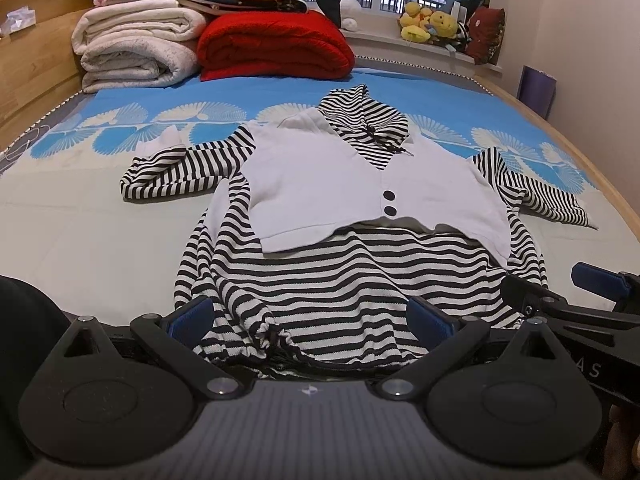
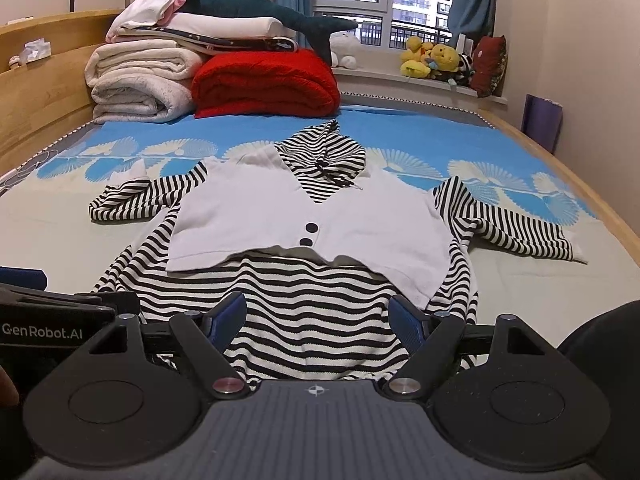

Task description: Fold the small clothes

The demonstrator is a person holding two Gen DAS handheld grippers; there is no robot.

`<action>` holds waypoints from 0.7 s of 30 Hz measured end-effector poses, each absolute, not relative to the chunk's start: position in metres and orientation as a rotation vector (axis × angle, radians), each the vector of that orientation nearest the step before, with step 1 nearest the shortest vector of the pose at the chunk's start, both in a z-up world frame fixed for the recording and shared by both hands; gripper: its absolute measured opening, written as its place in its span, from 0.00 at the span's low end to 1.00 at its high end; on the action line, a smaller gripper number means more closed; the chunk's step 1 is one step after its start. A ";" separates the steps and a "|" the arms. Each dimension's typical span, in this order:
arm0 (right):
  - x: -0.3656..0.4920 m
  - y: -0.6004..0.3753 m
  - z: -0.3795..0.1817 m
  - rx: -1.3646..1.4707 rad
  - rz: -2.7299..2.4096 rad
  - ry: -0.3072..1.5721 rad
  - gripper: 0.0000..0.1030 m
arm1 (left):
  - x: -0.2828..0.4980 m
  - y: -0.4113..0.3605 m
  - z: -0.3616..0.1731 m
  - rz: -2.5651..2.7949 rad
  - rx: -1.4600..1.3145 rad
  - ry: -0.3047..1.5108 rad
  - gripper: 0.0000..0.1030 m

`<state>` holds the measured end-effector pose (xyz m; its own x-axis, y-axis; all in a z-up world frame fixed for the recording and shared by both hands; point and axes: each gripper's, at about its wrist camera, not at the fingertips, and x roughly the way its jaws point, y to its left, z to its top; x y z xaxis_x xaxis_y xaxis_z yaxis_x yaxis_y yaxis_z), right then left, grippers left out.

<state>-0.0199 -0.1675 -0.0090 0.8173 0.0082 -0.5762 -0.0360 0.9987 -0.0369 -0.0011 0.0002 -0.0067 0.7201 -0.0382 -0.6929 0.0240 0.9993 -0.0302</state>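
A striped hoodie (image 1: 340,280) is lying flat, front up, on the bed (image 1: 80,232), its hem nearest both tools and its hood pointing away. The left tool (image 1: 312,320) and the right tool (image 2: 318,320) are hovering side by side at the hem, each standing spread wide with striped fabric showing between the fingers, neither pinching anything.

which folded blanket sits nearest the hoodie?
The red blanket: it lies directly behind the hoodie; the cream blankets are stacked off to its left.
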 end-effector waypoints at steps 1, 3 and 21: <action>-0.020 -0.167 -0.009 -0.047 0.024 0.616 0.77 | -0.001 0.000 -0.007 -0.034 -0.020 0.766 0.99; -0.020 -0.167 -0.011 -0.048 0.025 0.619 0.77 | -0.001 0.000 -0.006 -0.034 -0.019 0.767 0.99; -0.019 -0.167 -0.011 -0.049 0.025 0.625 0.77 | -0.001 0.000 -0.006 -0.033 -0.019 0.767 0.99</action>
<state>-0.0192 -0.1672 -0.0109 0.8107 0.0082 -0.5854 -0.0379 0.9985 -0.0385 -0.0008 0.0003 -0.0064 0.7198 -0.0369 -0.6932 0.0232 0.9993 -0.0291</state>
